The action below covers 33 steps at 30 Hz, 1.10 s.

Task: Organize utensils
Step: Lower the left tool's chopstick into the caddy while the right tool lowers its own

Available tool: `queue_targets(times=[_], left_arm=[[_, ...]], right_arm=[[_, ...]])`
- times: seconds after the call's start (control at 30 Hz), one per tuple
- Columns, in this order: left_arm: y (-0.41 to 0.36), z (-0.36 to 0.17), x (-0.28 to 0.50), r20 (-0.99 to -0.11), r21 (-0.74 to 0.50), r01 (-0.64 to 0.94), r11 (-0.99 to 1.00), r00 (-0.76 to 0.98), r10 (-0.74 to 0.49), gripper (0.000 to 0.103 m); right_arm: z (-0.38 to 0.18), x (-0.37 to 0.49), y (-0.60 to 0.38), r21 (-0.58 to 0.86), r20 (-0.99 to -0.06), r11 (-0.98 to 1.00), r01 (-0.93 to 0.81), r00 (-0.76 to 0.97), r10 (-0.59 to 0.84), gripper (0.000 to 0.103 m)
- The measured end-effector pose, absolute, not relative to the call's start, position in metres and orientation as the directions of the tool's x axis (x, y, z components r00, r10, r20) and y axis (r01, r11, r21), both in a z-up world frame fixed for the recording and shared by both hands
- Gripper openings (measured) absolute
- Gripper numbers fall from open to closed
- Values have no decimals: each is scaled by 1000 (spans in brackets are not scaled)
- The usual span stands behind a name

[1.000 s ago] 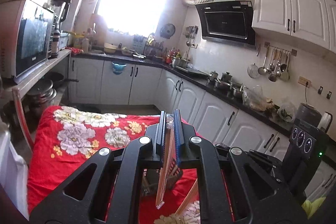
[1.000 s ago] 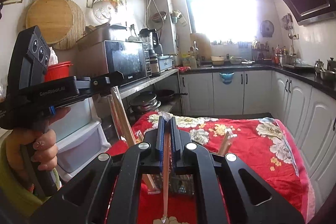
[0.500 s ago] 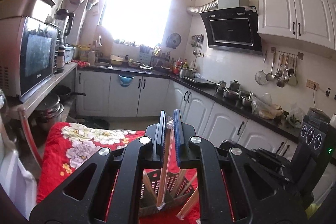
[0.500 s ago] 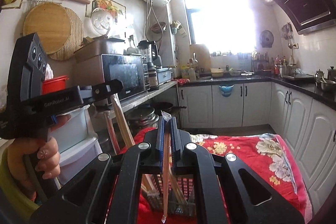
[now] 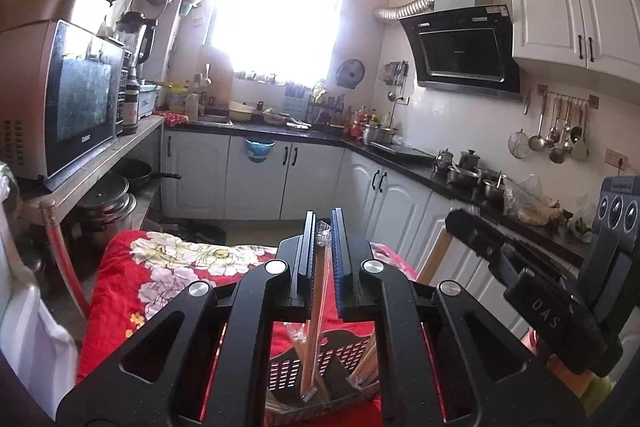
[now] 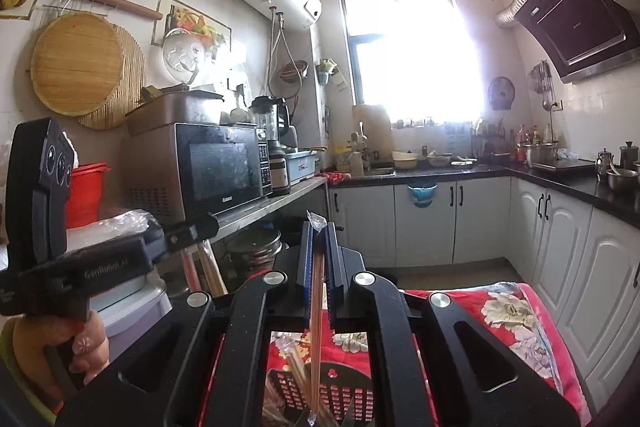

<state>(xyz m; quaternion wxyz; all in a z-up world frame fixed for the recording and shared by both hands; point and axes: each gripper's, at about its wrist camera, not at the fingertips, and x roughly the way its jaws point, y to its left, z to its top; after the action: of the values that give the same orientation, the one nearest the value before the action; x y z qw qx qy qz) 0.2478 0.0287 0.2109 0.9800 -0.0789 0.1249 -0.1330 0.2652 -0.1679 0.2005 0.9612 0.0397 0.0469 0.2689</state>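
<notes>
Left wrist view: left gripper (image 5: 323,227) clamps wrapped chopsticks (image 5: 316,311), tips over the basket (image 5: 320,367); right gripper (image 6: 319,231) pinches its pair (image 6: 315,339) likewise; dropping-in looks underway; next, lower both, then open the jaws.

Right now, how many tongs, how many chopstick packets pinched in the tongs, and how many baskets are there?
Tongs: 2, the left tongs and the right tongs
Pinched chopstick packets: 2, the left chopstick packet and the right chopstick packet
Baskets: 1, the dark holey basket below them
Total: 5
</notes>
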Motion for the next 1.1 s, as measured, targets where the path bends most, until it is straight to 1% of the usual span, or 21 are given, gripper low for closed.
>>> queue_targets(times=[0.27,0.5,0.63,1.1], left_arm=[[23,187,261,-256,-174,220,960,931,-260,4],[23,165,270,-288,-180,207,962,924,-253,4],[22,155,275,-304,-182,206,962,918,-254,4],[13,123,286,-350,-180,210,961,899,-262,4]], right_arm=[[179,282,-162,82,-68,867,-492,865,498,6],[158,296,-161,103,-81,870,-482,868,491,6],[147,299,-156,82,-89,871,-485,867,491,6],[106,313,-154,101,-174,871,-482,853,492,6]])
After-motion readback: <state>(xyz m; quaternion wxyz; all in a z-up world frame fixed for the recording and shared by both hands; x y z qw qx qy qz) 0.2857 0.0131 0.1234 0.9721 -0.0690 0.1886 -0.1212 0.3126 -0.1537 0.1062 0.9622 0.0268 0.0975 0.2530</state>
